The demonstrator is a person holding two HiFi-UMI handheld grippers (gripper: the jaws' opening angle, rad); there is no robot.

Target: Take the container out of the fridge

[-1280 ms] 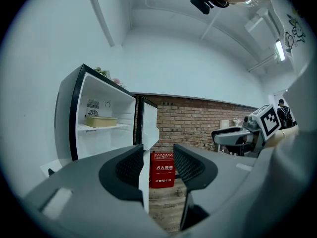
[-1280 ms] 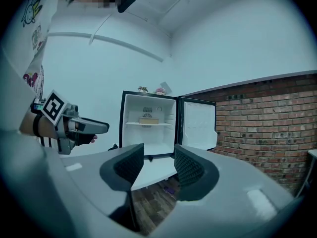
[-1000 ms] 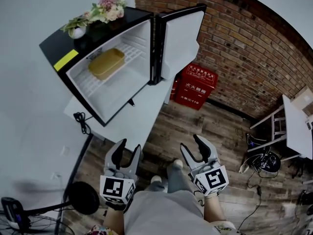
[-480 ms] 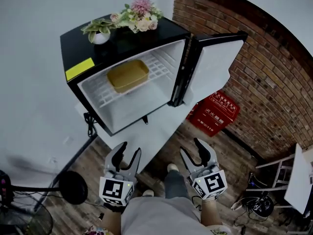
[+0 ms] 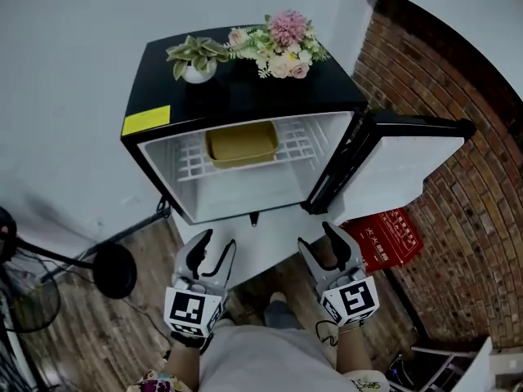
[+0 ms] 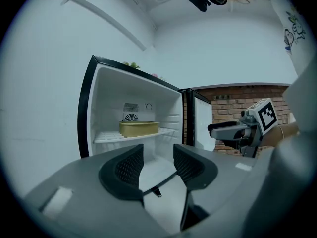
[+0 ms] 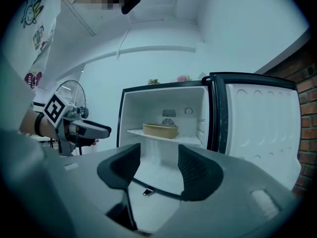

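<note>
Against the pale wall the fridge stood open, the container on its shelf at upper centre. Our left tool and right tool hung wide and empty low in the frame, the right one's jaws having just been opening. We judged the reach and grasp were yet to come.

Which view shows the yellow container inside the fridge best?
The head view: it looks down into the yellow container on the wire shelf, showing its open top. The left and right gripper views show only its side wall, small and distant.
</note>
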